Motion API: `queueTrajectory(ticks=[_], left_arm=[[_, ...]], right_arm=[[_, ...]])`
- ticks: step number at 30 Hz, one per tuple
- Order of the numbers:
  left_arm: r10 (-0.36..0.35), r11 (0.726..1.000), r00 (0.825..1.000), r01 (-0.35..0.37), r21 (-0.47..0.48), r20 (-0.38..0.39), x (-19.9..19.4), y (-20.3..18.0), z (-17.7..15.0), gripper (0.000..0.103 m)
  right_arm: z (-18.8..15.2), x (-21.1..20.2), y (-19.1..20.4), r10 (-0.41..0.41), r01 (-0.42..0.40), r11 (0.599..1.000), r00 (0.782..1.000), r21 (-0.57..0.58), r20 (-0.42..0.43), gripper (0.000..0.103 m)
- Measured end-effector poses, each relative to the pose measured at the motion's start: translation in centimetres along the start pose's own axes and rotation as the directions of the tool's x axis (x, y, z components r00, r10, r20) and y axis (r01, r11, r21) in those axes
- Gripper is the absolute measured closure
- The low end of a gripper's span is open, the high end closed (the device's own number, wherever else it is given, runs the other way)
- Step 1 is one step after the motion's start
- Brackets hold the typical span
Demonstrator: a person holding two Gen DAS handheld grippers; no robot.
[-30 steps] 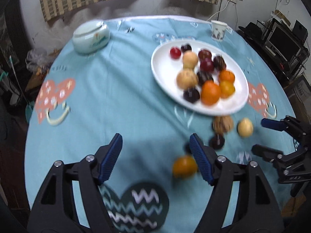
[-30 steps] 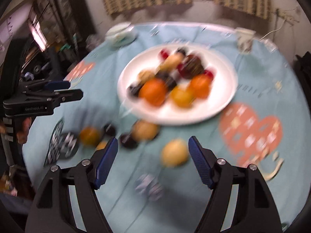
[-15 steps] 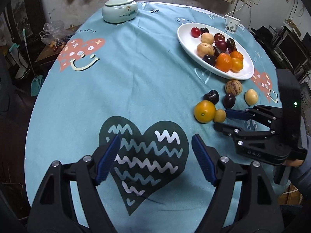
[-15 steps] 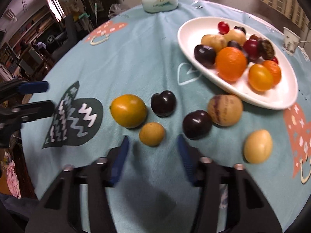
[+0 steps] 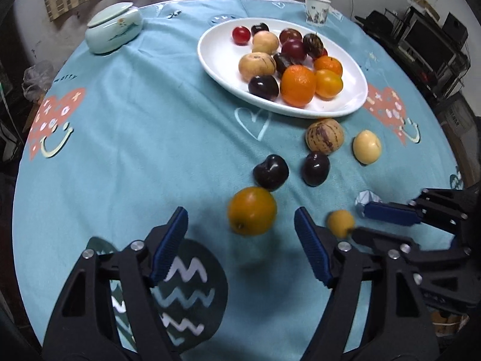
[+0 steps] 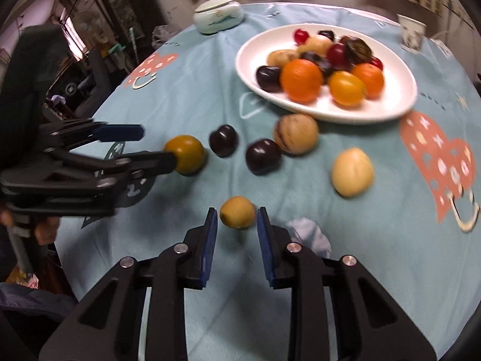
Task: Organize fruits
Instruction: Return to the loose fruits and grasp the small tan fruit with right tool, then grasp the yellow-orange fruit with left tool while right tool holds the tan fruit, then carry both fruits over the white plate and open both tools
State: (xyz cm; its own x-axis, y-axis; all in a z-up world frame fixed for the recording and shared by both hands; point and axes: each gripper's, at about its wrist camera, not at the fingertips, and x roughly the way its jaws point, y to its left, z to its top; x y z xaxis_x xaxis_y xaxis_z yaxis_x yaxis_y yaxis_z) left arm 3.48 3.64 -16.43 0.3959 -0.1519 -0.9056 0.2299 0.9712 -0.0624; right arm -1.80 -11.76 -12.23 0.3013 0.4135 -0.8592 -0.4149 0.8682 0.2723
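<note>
Here, six loose fruits lie near the white oval plate (image 5: 357, 90); right gripper (image 6: 236, 221) clamps small yellow round fruit (image 6: 237, 212); left gripper (image 5: 240, 225), half-open, has been closing around orange round fruit (image 5: 252, 210).

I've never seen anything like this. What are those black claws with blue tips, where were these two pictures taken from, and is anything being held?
There is no robot here. A person holds a hand-operated gripper in each hand, and a wide-angle camera on each one looks along its two fingers. One picture is from the left gripper, the other from the right gripper, and each also shows the other gripper at its side.

On the blue tablecloth stands a white plate piled with fruit, with six more fruits loose in front of it.

The right gripper is shut on a small yellow fruit. The left gripper is open. Its jaws have just been closing, and an orange fruit lies between its fingers, with the pads clear of it.
</note>
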Motion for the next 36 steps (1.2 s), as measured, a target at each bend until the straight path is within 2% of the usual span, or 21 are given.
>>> queueTrajectory(ticks=[1, 3, 4, 5, 7, 10, 14, 17, 19, 25, 30, 33, 36], left_arm=[[-0.007, 1.000, 1.000, 0.007, 0.006, -0.012, 0.7, -0.1, 0.2, 0.049], [-0.012, 1.000, 0.999, 0.012, 0.003, -0.030, 1.7, -0.1, 0.4, 0.056], [-0.024, 1.000, 0.999, 0.024, 0.003, -0.029, 1.9, 0.0, 0.4, 0.063], [-0.034, 0.999, 0.999, 0.034, 0.009, -0.025, 1.8, -0.1, 0.4, 0.065], [-0.021, 0.999, 1.000, 0.022, 0.031, -0.019, 1.7, -0.3, 0.3, 0.065], [-0.041, 0.999, 0.999, 0.041, 0.018, -0.015, 1.4, 0.0, 0.2, 0.065], [-0.055, 0.998, 0.998, 0.055, -0.013, 0.004, 0.4, 0.7, -0.1, 0.065], [-0.052, 0.998, 0.999, 0.052, -0.020, 0.017, -0.3, 1.0, -0.3, 0.065], [-0.047, 0.998, 0.999, 0.048, -0.030, 0.022, -0.6, 1.2, -0.4, 0.065], [-0.033, 0.998, 0.999, 0.033, -0.053, -0.005, 0.7, 1.5, -0.8, 0.065], [-0.037, 0.998, 0.999, 0.036, -0.059, -0.009, 1.5, 1.7, -0.3, 0.065], [-0.037, 0.999, 0.999, 0.036, -0.040, -0.037, 2.6, 1.5, 0.0, 0.060], [-0.041, 0.998, 0.999, 0.039, -0.047, -0.028, 2.7, 1.4, 0.0, 0.065]], right_arm=[[-0.2, -0.1, -0.2, -0.004, 0.004, 1.000, 1.000, 0.010, 0.000, 0.075], [-0.4, -0.2, -0.3, -0.006, 0.006, 1.000, 1.000, 0.019, -0.003, 0.075], [-0.6, -0.2, -0.3, -0.009, 0.009, 1.000, 1.000, 0.021, -0.003, 0.075], [-0.6, -0.2, -0.3, -0.011, 0.011, 1.000, 1.000, 0.024, -0.003, 0.075], [-0.8, 0.0, -0.4, 0.013, -0.012, 0.999, 1.000, 0.030, -0.012, 0.075], [-0.7, 0.2, 0.1, 0.063, -0.062, 0.998, 0.998, 0.030, -0.014, 0.075], [0.0, 1.3, 0.9, 0.003, -0.003, 1.000, 1.000, -0.018, -0.028, 0.075], [-0.1, 2.6, 1.2, -0.055, 0.050, 0.996, 0.995, -0.068, -0.088, 0.075], [-0.3, 2.7, 1.7, -0.076, 0.067, 0.992, 0.994, -0.102, -0.084, 0.075], [-0.1, 1.9, 0.9, -0.037, 0.034, 0.998, 0.998, -0.059, -0.058, 0.076], [-0.5, 1.4, 0.7, -0.037, 0.035, 0.998, 0.998, -0.052, -0.055, 0.076], [-0.6, 1.4, 0.6, -0.035, 0.033, 0.999, 0.998, -0.041, -0.055, 0.076], [-0.9, 0.9, 0.2, -0.033, 0.031, 0.999, 0.998, -0.029, -0.045, 0.076]])
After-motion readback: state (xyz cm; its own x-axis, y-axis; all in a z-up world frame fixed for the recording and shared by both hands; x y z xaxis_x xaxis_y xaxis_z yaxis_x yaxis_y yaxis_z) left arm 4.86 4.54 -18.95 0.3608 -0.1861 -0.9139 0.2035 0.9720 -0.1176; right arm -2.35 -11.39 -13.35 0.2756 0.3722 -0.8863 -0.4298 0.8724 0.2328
